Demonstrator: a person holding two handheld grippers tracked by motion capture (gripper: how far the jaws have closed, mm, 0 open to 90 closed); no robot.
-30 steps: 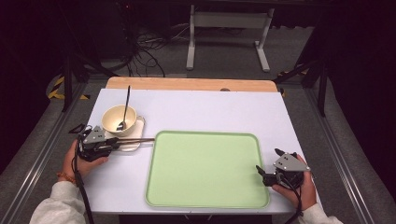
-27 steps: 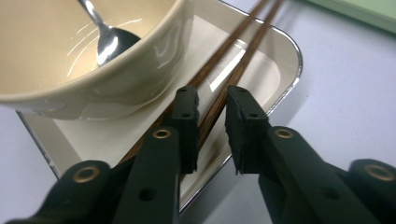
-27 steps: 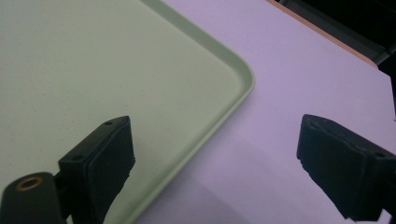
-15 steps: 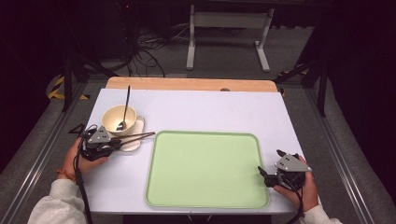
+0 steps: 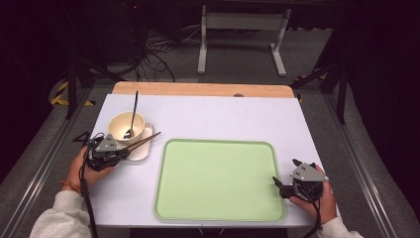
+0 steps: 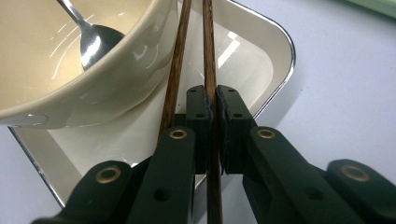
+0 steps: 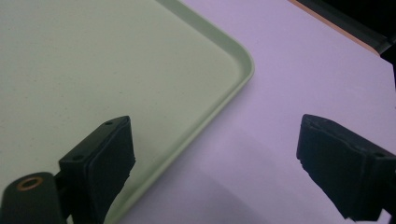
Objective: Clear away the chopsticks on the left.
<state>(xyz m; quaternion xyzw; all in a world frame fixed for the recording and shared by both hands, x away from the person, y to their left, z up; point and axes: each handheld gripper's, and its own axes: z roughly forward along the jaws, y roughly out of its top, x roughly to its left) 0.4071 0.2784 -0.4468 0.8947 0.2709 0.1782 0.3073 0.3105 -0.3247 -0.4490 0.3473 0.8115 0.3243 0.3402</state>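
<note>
A cream bowl (image 5: pixel 128 126) with a metal spoon (image 5: pixel 132 116) stands on a square cream plate (image 5: pixel 142 150) at the table's left. Two brown chopsticks (image 5: pixel 146 140) lie across the plate beside the bowl. My left gripper (image 6: pixel 214 93) has just been closing and its pads now press on the right-hand chopstick (image 6: pixel 208 46). The other chopstick (image 6: pixel 180 51) runs just outside the left jaw, against the bowl (image 6: pixel 93 88). My right gripper (image 7: pixel 212 140) stands open over the right rim of the green tray (image 7: pixel 93 60), with nothing between its fingers.
The bare green tray (image 5: pixel 218 178) takes up the middle front of the white table (image 5: pixel 223 119). A wooden strip (image 5: pixel 198 89) edges the far side. Beyond it are cables and a metal stand on the floor.
The left jaws have drawn together onto one chopstick. The chopsticks' far ends have swung from lying level to pointing up and right. The right hand has kept still.
</note>
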